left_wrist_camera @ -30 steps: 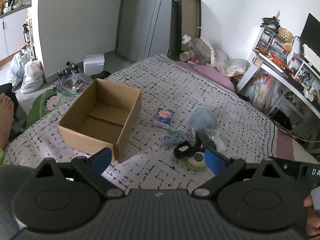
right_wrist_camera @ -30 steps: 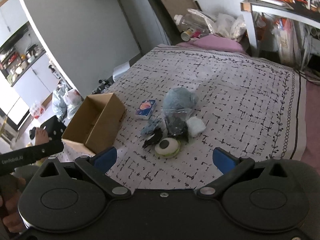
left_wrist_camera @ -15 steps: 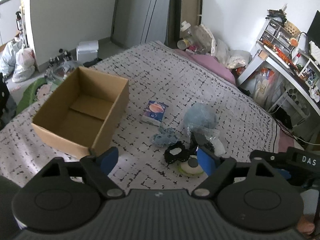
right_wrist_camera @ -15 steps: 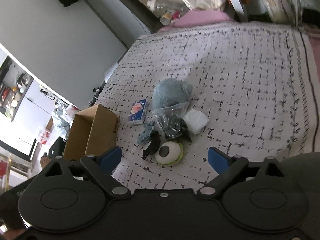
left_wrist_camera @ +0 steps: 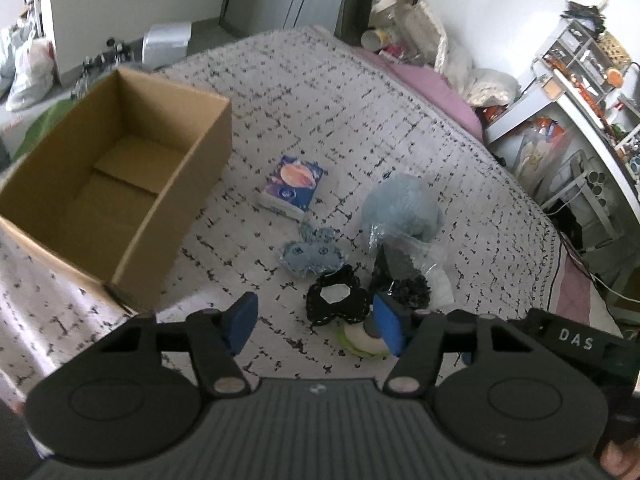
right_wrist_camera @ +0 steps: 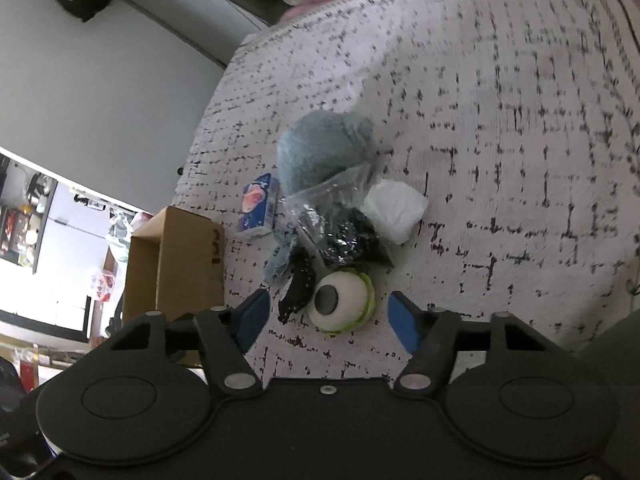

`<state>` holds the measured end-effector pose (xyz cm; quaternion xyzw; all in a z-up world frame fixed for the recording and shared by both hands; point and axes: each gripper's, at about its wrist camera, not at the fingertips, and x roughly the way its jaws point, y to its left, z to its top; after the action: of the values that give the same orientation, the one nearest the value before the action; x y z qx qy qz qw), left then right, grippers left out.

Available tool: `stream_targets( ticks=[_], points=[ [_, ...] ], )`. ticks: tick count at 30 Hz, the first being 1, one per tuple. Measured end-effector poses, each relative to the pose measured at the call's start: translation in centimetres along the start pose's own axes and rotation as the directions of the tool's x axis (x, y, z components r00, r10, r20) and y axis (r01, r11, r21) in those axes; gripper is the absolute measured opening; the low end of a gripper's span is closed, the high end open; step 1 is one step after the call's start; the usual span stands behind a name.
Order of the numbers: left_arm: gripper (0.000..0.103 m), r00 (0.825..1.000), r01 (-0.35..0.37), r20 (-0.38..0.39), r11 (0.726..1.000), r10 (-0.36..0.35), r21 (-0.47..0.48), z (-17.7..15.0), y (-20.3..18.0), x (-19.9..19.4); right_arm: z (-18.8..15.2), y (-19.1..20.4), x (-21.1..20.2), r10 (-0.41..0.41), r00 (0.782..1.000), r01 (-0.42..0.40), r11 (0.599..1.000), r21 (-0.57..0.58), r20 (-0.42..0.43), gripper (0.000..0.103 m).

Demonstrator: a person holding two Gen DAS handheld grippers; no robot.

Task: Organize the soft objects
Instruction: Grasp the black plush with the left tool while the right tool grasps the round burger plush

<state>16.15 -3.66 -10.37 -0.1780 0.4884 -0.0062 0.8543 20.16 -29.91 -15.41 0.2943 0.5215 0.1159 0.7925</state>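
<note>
Right gripper (right_wrist_camera: 326, 322), jaws apart, frames the eyeball toy (right_wrist_camera: 342, 302) on the bed (right_wrist_camera: 500, 120); descend centred, then squeeze gently. Left gripper (left_wrist_camera: 314, 322) hovers, also apart.

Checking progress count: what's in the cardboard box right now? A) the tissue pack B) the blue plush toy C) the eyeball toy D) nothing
D: the left wrist view shows the cardboard box with only its bare floor flaps, while the blue plush toy, tissue pack and eyeball toy all lie on the bed beside it.
</note>
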Motion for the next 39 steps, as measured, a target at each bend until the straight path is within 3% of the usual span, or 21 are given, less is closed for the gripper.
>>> stream_targets(
  ticks=[6, 26, 28, 30, 35, 37, 39],
  points=[
    [0.060, 0.996, 0.019, -0.082, 0.998, -0.024, -0.053, 0.5, -0.1, 3.3, 0.4, -1.8, 2.9, 0.016, 0.998, -0.010, 0.996, 0.093, -0.061, 0.051],
    [0.059, 0.980, -0.001, -0.197, 0.983, -0.036, -0.183, 0.5, 0.4, 11.1, 2.0, -3.7, 7.8, 0.070, 0.988, -0.038, 0.975, 0.220, -0.141, 0.050],
    [0.041, 0.982, 0.001, -0.183, 0.979, -0.039, -0.204, 0.4, 0.4, 11.2, 2.0, -3.7, 8.0, 0.078, 0.987, -0.045, 0.974, 0.221, -0.141, 0.051],
    [0.032, 0.983, 0.014, -0.178, 0.975, -0.054, -0.220, 0.4, 0.4, 11.1, 1.9, -3.7, 8.1, 0.086, 0.986, -0.053, 0.974, 0.219, -0.143, 0.051],
    [0.027, 0.985, 0.018, -0.160, 0.962, -0.064, -0.273, 0.0, 0.9, 10.6, 1.8, -3.5, 8.4, 0.101, 0.984, -0.067, 0.974, 0.216, -0.148, 0.047],
    [0.026, 0.987, 0.010, -0.155, 0.964, -0.053, -0.267, -0.1, 0.9, 10.3, 1.7, -3.5, 8.6, 0.101, 0.982, -0.065, 0.973, 0.220, -0.157, 0.033],
    [0.026, 0.988, -0.001, -0.152, 0.967, -0.039, -0.254, -0.3, 1.0, 9.9, 1.6, -3.6, 8.5, 0.108, 0.981, -0.070, 0.972, 0.226, -0.161, 0.026]
  ],
)
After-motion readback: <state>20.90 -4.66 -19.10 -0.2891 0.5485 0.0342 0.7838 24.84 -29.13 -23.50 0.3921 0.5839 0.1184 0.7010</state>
